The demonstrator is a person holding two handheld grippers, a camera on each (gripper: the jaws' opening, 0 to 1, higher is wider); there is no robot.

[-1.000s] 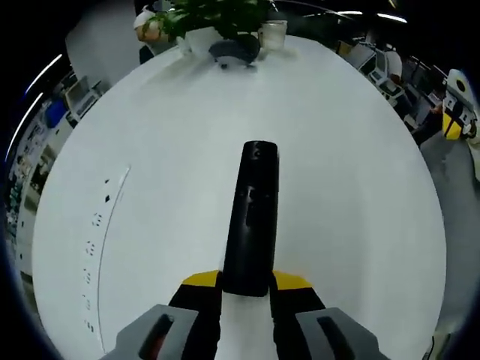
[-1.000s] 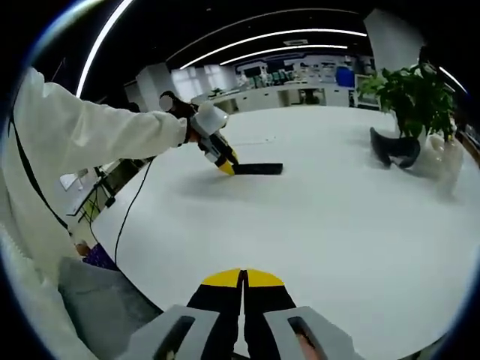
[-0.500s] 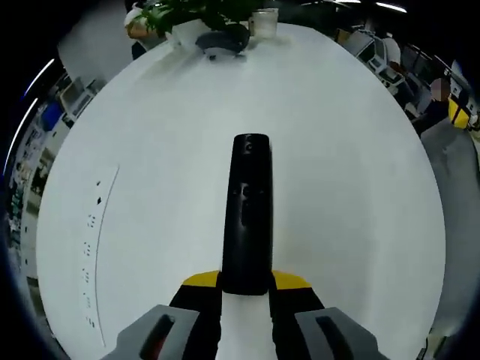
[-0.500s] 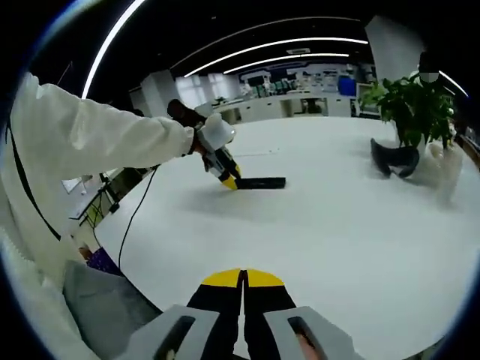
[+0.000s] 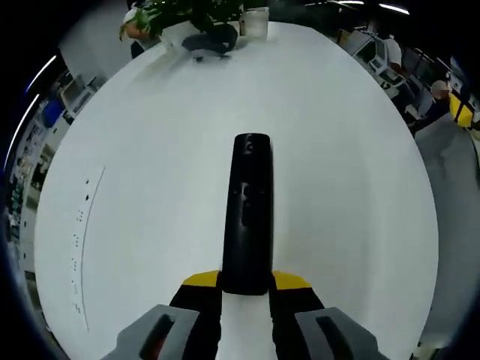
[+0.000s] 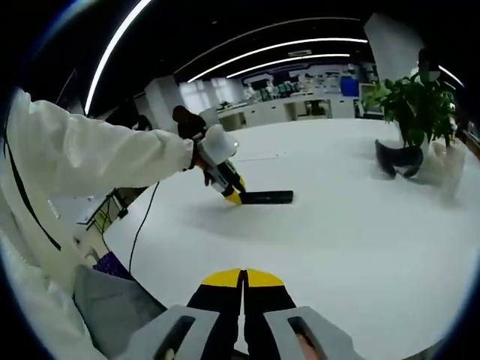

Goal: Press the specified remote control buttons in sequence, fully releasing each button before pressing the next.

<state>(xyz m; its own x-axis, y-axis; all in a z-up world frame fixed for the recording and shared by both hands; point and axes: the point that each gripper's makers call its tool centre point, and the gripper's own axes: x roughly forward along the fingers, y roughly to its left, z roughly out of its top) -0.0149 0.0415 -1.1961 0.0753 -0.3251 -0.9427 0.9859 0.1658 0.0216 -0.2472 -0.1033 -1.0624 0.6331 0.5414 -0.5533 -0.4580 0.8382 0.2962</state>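
Observation:
A long black remote control (image 5: 247,216) points away from me over the white table (image 5: 150,150), its near end clamped between the yellow-tipped jaws of my left gripper (image 5: 246,283). Small buttons show along its top face. In the right gripper view the same remote (image 6: 266,197) lies level just above the table, held by the left gripper (image 6: 234,196) at the end of a white sleeve (image 6: 90,157). My right gripper (image 6: 242,281) is shut with nothing in it, hovering over the table's near edge, well apart from the remote.
A potted plant (image 6: 412,97), a dark curved object (image 6: 397,159) and a white cup (image 5: 255,21) stand at the table's far end. A row of sockets (image 5: 79,247) runs along the left side. Desks and people fill the room beyond.
Both views have shifted slightly as the hands moved. The remote stays clamped in my left gripper; in the right gripper view it sits a little lower and further right.

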